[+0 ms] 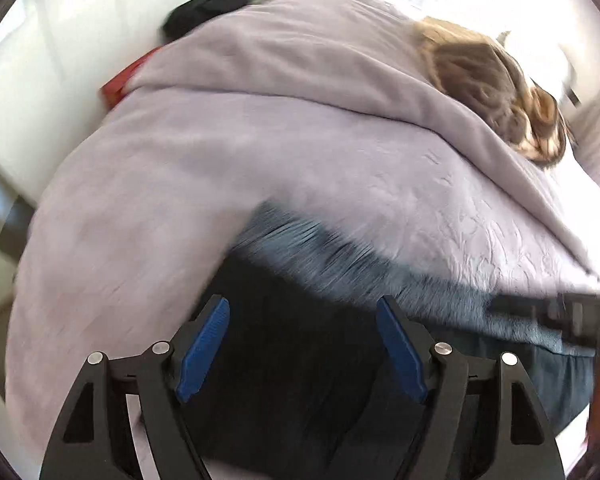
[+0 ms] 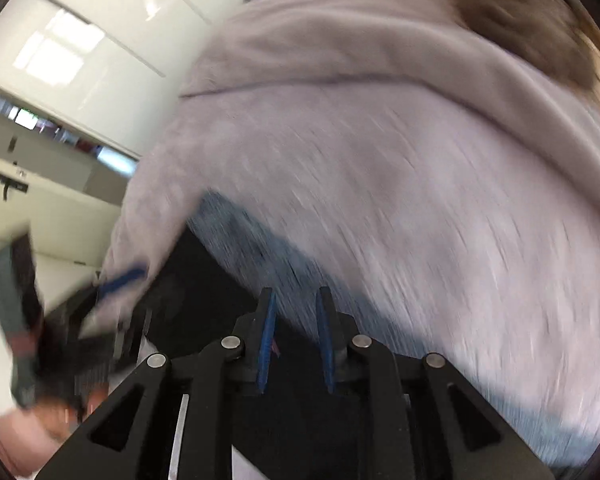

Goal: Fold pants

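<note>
The left gripper (image 1: 303,350) hangs with its blue pads spread wide and nothing between them, aimed at dark cloth (image 1: 284,360) just below, which may be the pants, though blur keeps me from being sure. No fold shows anywhere, so I judge the whole job is ahead. Filling most of the view is the person's lilac sweatshirt (image 1: 260,132), long brown hair (image 1: 496,88) falling over the shoulder and jeans (image 1: 380,272) at the hem. The right gripper (image 2: 295,344) has its pads drawn close with a narrow gap; I cannot tell if anything is pinched there. The body itself crowds both grippers' outlook.
</note>
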A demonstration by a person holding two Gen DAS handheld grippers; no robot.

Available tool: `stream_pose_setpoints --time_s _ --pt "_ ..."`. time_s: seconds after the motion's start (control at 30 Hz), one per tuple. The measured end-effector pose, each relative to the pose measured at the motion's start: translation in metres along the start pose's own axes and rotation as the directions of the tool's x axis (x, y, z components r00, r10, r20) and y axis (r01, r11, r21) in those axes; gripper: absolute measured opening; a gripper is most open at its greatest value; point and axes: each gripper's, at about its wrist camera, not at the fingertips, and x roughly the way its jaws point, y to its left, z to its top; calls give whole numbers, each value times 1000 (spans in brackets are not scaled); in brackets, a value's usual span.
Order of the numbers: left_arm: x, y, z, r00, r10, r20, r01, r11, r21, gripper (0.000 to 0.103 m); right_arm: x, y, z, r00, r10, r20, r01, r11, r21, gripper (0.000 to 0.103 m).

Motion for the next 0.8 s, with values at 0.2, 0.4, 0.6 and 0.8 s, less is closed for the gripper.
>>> stream_pose_setpoints --time_s 0.2,0.4,0.6,0.8 --pt "43 -8 9 989 146 -9 -145 988 57 77 34 -43 -11 992 -105 64 98 990 98 19" --pt "18 0 11 989 147 -30 -146 989 31 77 -2 -68 -7 979 -138 151 105 971 213 28" --pt "-22 -31 -22 990 136 -45 -129 983 129 77 -59 -95 -70 984 -109 139 56 939 338 55" --pt "-31 -107 -80 991 63 -115 -33 967 253 77 -81 -125 -159 981 -177 81 125 893 433 58"
